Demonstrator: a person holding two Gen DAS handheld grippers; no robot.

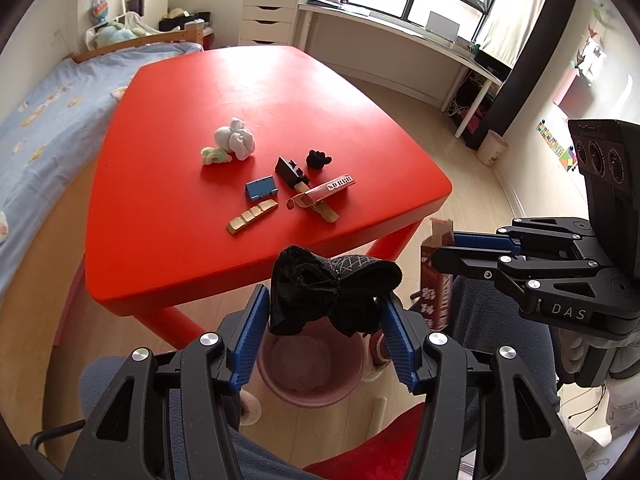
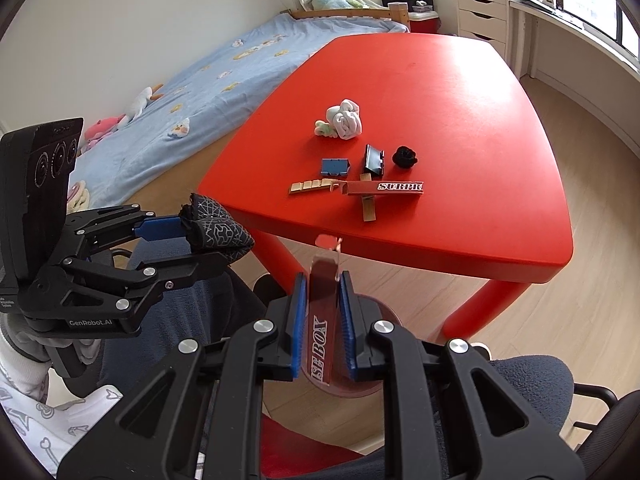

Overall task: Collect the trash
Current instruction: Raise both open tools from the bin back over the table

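Over a pink bin [image 1: 312, 400] on the floor, my left gripper [image 1: 326, 296] stands open with a black patterned sock [image 1: 332, 284] loose between its blue pads. My right gripper [image 2: 323, 278] is open too; a flattened dark red box piece [image 2: 320, 320] printed "SE BOX" stands between its pads with a small gap on each side. On the red table [image 1: 240, 80] lie a white cloth wad [image 1: 236, 142], a blue box [image 1: 262, 188], a black box [image 1: 289, 170], a black wad [image 1: 318, 159], a red "SURPR" strip [image 1: 324, 192] and a tan segmented strip [image 1: 252, 218].
The table's near edge and a red leg [image 2: 476, 304] stand just beyond the bin. A bed [image 2: 180, 92] with a blue cover runs along the left. A person's knees and an office chair [image 2: 600, 420] are below the grippers. Desk and drawers line the window wall.
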